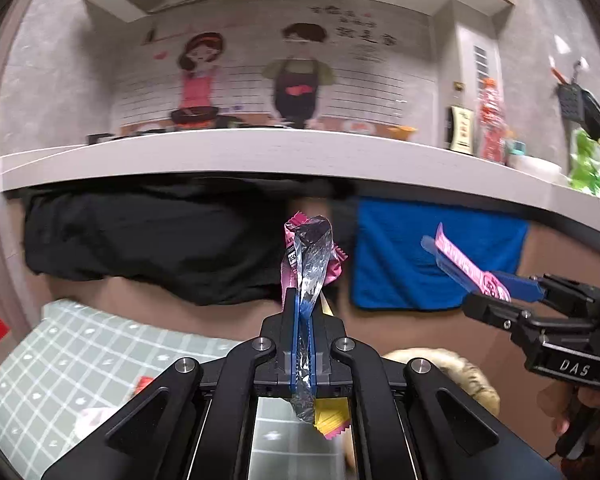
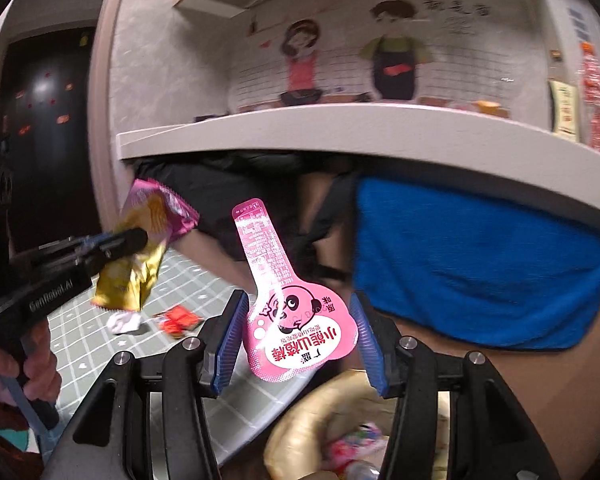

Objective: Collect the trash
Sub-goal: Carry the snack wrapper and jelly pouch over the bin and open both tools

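My left gripper [image 1: 302, 300] is shut on a crumpled snack wrapper [image 1: 310, 252], silver foil inside and pink outside, which sticks up past the fingertips. In the right wrist view this wrapper [image 2: 140, 256] looks gold and pink, hanging from the left gripper [image 2: 138, 236] above the table. My right gripper [image 2: 298, 308] holds a flat pink lollipop-shaped wrapper [image 2: 296, 332] by its wide end between the blue pads [image 2: 230, 336]. From the left wrist view the right gripper [image 1: 434, 246] and its pink wrapper [image 1: 468, 268] hang at the right. A tan basket [image 2: 300, 420] with trash sits below.
A green checked table cloth [image 2: 188, 280] carries a red wrapper [image 2: 178, 320] and a white crumpled scrap [image 2: 124, 322]; a yellow wrapper [image 1: 332, 420] lies under my left gripper. A white counter [image 1: 260, 152] runs ahead, with a black cloth [image 1: 140, 240] and blue towel [image 1: 432, 256] hanging below.
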Action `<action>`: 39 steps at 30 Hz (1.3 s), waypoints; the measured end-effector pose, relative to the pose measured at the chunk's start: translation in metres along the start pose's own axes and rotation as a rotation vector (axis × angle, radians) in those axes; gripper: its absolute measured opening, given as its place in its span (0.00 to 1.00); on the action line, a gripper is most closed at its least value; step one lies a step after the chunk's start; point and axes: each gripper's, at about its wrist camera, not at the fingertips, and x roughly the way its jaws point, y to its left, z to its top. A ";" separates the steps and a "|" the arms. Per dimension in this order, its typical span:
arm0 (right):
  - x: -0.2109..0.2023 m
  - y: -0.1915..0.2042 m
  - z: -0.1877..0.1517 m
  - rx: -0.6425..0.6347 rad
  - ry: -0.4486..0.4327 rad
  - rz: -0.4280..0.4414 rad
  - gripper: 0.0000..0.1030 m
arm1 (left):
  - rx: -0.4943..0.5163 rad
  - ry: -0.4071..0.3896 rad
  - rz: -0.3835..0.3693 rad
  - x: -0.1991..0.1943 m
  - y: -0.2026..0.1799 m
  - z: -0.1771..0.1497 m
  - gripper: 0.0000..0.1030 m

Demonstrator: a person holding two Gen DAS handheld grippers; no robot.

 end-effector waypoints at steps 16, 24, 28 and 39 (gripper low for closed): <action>-0.017 -0.082 -0.036 0.109 0.062 -0.141 0.48 | 0.015 0.111 -0.193 0.059 -0.084 -0.023 0.03; -0.003 -0.102 -0.052 0.164 0.092 -0.137 0.48 | 0.008 0.186 -0.237 0.084 -0.093 -0.041 0.03; 0.006 -0.111 -0.059 0.203 0.108 -0.128 0.49 | -0.012 0.262 -0.328 0.102 -0.091 -0.048 0.21; 0.022 -0.107 -0.077 0.257 0.184 -0.085 0.55 | -0.114 0.334 -0.255 0.108 -0.030 -0.050 0.43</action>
